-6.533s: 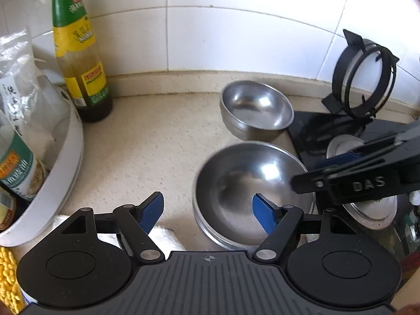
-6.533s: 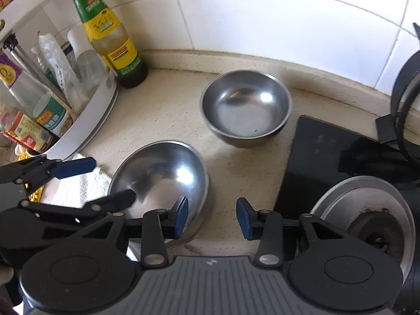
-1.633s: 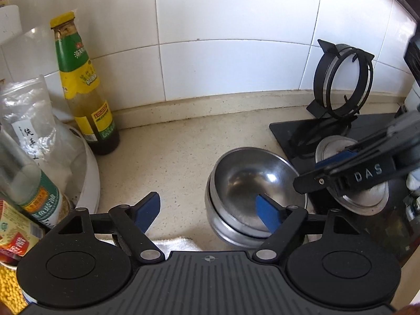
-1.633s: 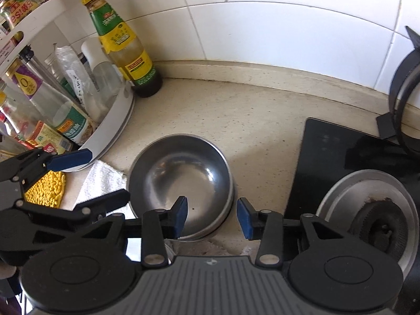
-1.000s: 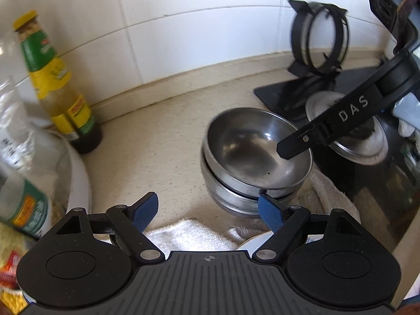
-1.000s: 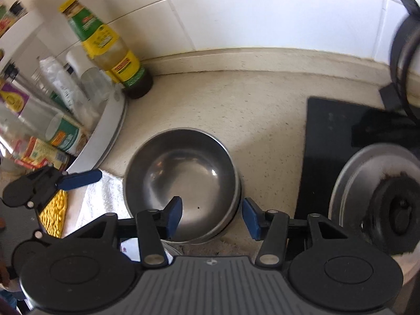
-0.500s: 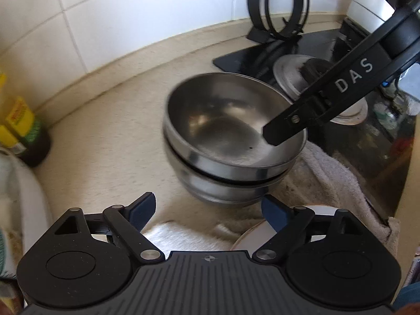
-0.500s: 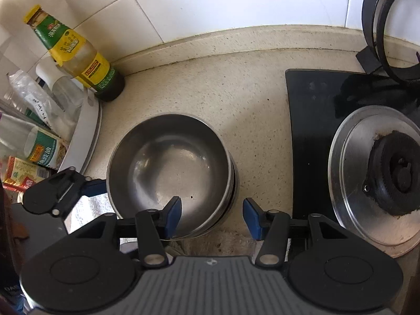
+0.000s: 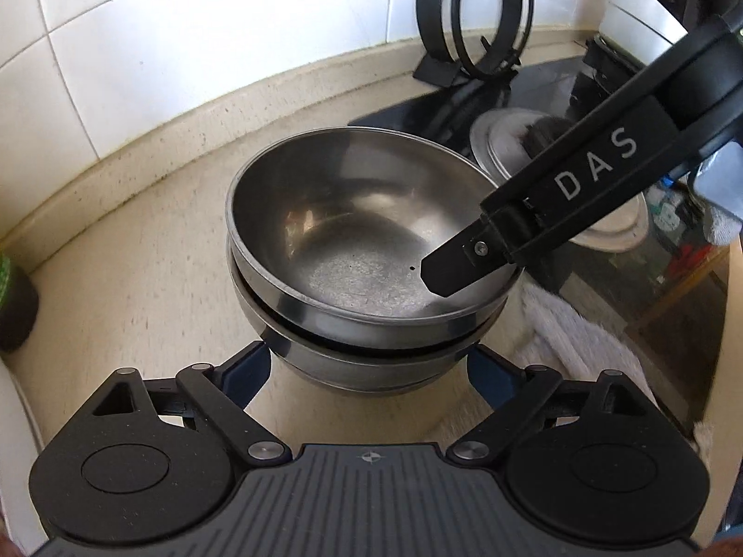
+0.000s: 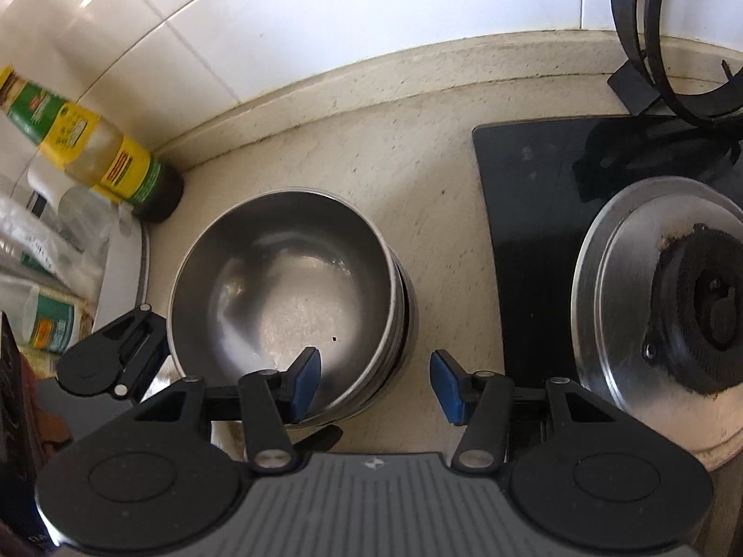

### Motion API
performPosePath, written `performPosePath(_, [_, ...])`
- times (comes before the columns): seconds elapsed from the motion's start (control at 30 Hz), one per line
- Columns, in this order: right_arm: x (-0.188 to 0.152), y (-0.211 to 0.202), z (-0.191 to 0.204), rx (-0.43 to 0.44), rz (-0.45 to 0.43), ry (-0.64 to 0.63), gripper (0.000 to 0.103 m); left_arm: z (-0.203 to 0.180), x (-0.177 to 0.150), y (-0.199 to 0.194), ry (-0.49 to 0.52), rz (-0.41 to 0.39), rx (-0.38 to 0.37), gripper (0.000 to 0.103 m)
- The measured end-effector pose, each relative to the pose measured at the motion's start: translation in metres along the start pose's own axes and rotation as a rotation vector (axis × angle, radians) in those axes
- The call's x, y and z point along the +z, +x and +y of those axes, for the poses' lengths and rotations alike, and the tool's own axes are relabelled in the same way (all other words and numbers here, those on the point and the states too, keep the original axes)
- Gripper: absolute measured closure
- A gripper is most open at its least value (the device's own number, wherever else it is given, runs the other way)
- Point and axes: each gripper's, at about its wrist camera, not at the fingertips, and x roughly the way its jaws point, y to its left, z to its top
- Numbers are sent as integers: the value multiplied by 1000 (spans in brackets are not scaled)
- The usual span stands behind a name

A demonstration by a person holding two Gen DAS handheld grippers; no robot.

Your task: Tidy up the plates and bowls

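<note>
Bowls | two, nested, round, brushed steel | speckled beige counter

Left of my tools I saw a sauce bottle against the white tiled wall. To their right lay a black glass hob with its burner; a black pan support leaned behind, a white towel nearer.

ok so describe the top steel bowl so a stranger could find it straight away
On the beige counter, left of the black stove top, two steel bowls sit nested. The top steel bowl is the inner one, its rim raised above the lower bowl beneath it.
</note>
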Motion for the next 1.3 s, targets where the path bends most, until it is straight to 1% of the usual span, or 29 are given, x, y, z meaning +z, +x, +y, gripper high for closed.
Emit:
performPosePath(0.07, [5,1,-2,3,-7,8,40,2,1,3,2,-15,-1,7])
performPosePath(0.17, [12,7,-5,10,-2,17,33,3,-3,7,37,-48,4,5])
performPosePath(0.3, [19,19,-9,24,10,19,33,4,-13,12,84,-67,26,3])
performPosePath(0.4, [23,25,-12,62,7,33,28,7,-18,18,89,-72,17,3])
performPosePath(0.47, [26,28,-13,86,11,31,28,10,-18,23,86,-76,15,3])
performPosePath(0.53, [29,30,-14,109,16,28,28,9,-18,29,83,-79,-5,3])
performPosePath(0.6, [30,34,-18,149,28,39,28,9,-16,35,89,-89,-16,2])
performPosePath(0.67, [30,36,-22,177,23,47,26,7,-16,39,99,-96,-12,0])
performPosePath(0.77, [31,40,-27,211,21,70,25,4,-12,45,114,-115,-22,0])
performPosePath(0.83, [29,41,-31,227,-1,84,25,0,-9,48,119,-124,-23,0])
performPosePath(0.97, [28,42,-35,253,-7,90,25,-1,-6,51,96,-136,-8,0])
performPosePath(1.1, [30,40,-32,247,-6,87,25,0,-4,52,88,-134,4,0])
performPosePath(1.23, [31,37,-26,244,-12,67,25,-1,5,51,45,-116,-1,0])
performPosePath(1.3, [32,34,-23,247,-18,59,25,0,6,48,43,-119,6,0])
